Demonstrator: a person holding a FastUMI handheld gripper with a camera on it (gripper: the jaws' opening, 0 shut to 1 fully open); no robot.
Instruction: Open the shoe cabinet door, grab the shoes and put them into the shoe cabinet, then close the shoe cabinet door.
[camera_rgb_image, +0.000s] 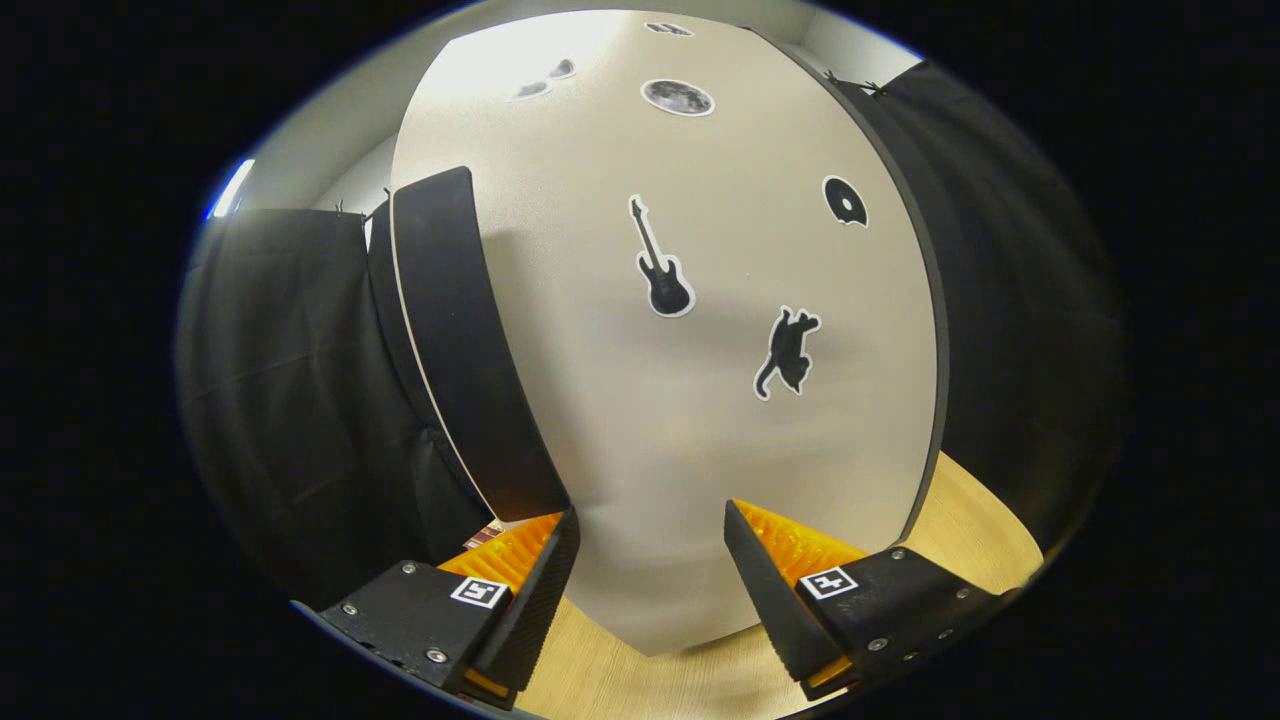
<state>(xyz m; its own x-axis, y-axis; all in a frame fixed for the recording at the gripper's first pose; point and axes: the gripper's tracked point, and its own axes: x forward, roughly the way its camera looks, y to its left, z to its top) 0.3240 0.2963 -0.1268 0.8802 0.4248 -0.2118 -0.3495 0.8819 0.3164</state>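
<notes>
- The gripper (650, 560) is seen with its jaws spread wide apart; nothing is held between the fingers (545, 585).
- The cabinet (680, 420) is seen just ahead of the fingers, its pale flat face taking up the space between and beyond them.
- A black handle (465, 350) is seen standing out from the cabinet's left edge, running down to just above the left finger; whether it is touched cannot be told.
- Black stickers are seen on the cabinet face: a guitar (660, 260) near the middle, a cat (787, 352) to the lower right of it, a disc (845, 201) to its upper right, and a moon (677, 97) above it.
- A dark edge is seen along the cabinet's right side.
- A light wooden floor (640, 680) is seen under the cabinet's lower end, below the fingers.
- Black cloth (290, 400) is seen hanging to the left of the cabinet and again to its right.
</notes>
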